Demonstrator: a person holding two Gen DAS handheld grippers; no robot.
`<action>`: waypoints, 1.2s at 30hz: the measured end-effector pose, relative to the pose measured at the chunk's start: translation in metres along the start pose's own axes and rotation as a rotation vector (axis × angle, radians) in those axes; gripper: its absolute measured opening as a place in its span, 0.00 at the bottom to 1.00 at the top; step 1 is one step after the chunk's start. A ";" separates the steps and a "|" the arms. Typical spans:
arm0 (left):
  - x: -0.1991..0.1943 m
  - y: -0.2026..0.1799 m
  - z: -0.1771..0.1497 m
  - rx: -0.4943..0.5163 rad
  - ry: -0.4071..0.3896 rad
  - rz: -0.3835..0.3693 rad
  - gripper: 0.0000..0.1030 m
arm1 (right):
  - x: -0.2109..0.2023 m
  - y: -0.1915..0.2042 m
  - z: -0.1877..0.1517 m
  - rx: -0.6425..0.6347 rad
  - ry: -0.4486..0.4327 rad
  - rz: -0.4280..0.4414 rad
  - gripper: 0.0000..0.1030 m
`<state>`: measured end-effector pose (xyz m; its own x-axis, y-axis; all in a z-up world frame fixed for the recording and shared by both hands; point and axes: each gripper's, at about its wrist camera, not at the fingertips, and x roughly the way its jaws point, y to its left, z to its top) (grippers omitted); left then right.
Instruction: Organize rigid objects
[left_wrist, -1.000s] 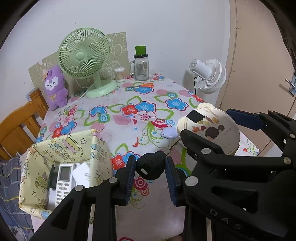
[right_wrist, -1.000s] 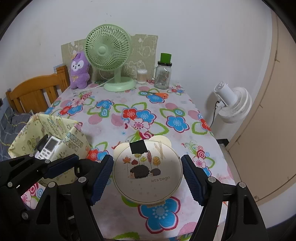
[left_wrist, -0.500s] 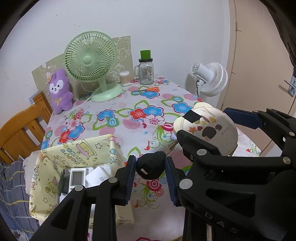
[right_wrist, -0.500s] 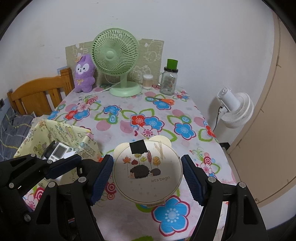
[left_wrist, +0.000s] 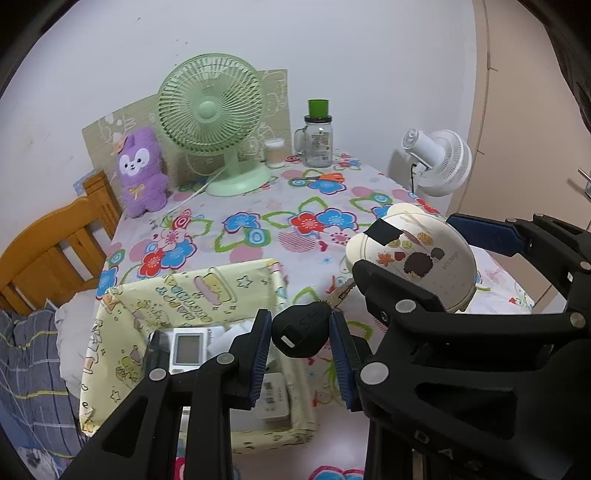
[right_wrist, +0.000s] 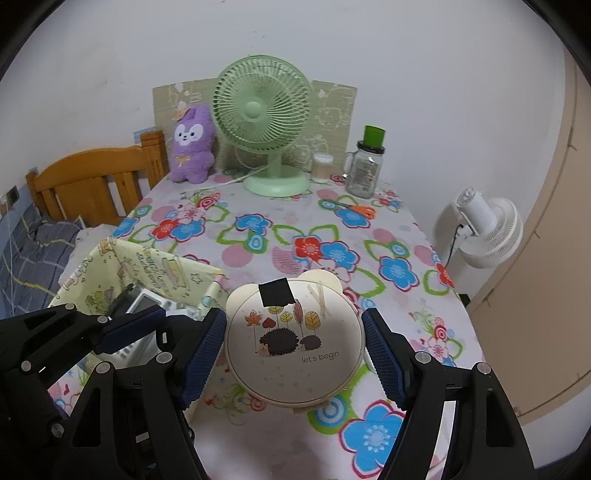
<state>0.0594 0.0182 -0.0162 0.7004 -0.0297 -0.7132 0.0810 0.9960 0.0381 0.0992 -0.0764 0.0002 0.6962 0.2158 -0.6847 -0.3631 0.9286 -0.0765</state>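
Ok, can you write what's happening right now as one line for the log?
left tool: shut on black key | right tool: shut on round hedgehog case | both held above table, beside yellow fabric bin

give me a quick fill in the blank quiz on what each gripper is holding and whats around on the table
1. The left gripper is shut on a black ____.
2. The right gripper holds a round cream case printed with a ____.
3. The yellow fabric bin already holds a white ____.
4. The purple plush sits beside the ____ desk fan.

Missing words: car key; hedgehog; remote; green
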 end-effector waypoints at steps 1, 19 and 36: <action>0.000 0.003 -0.001 -0.004 0.000 0.003 0.31 | 0.001 0.003 0.001 -0.003 0.001 0.004 0.75; 0.011 0.051 -0.015 -0.058 0.029 0.055 0.31 | 0.025 0.051 0.012 -0.058 0.035 0.071 0.75; 0.030 0.090 -0.030 -0.119 0.075 0.079 0.31 | 0.053 0.089 0.016 -0.106 0.082 0.109 0.75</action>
<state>0.0668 0.1095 -0.0552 0.6460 0.0510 -0.7617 -0.0598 0.9981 0.0162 0.1135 0.0219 -0.0312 0.5979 0.2843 -0.7494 -0.5001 0.8630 -0.0716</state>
